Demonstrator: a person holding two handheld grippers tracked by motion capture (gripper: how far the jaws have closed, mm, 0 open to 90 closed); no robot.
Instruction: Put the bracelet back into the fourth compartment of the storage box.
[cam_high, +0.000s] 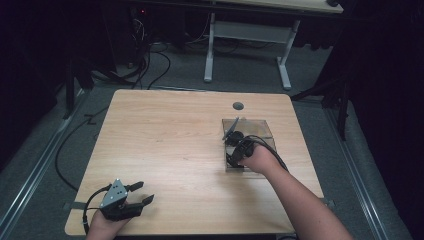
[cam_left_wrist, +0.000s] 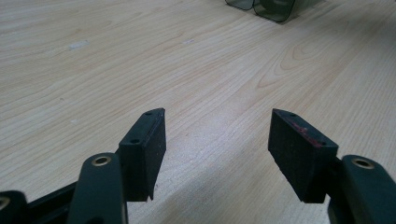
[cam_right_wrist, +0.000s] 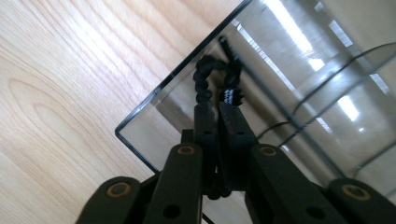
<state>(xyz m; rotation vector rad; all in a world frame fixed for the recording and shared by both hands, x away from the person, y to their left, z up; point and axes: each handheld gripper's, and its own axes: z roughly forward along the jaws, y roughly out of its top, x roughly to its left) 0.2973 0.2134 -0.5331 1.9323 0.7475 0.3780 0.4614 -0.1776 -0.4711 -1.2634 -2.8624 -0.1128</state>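
A clear smoky plastic box (cam_high: 261, 128) stands on the right half of the wooden table (cam_high: 170, 140). My right gripper (cam_high: 234, 150) reaches down into the box's near left corner. In the right gripper view its jaws (cam_right_wrist: 217, 108) are pressed together on a black knobbly, toothed piece (cam_right_wrist: 206, 74) that curls up from between the tips, inside the box wall (cam_right_wrist: 177, 75). My left gripper (cam_high: 145, 193) rests at the table's front left corner. It is open (cam_left_wrist: 217, 140), with bare wood between its pads (cam_left_wrist: 148, 144). A corner of the box (cam_left_wrist: 276, 7) shows far ahead of it.
A round cable hole (cam_high: 238, 106) sits in the table near its far edge. Beyond the table stand a white-legged desk (cam_high: 247, 35) and loose cables on the floor (cam_high: 150, 65). Thin dark wire loops lie inside the box (cam_right_wrist: 327, 93).
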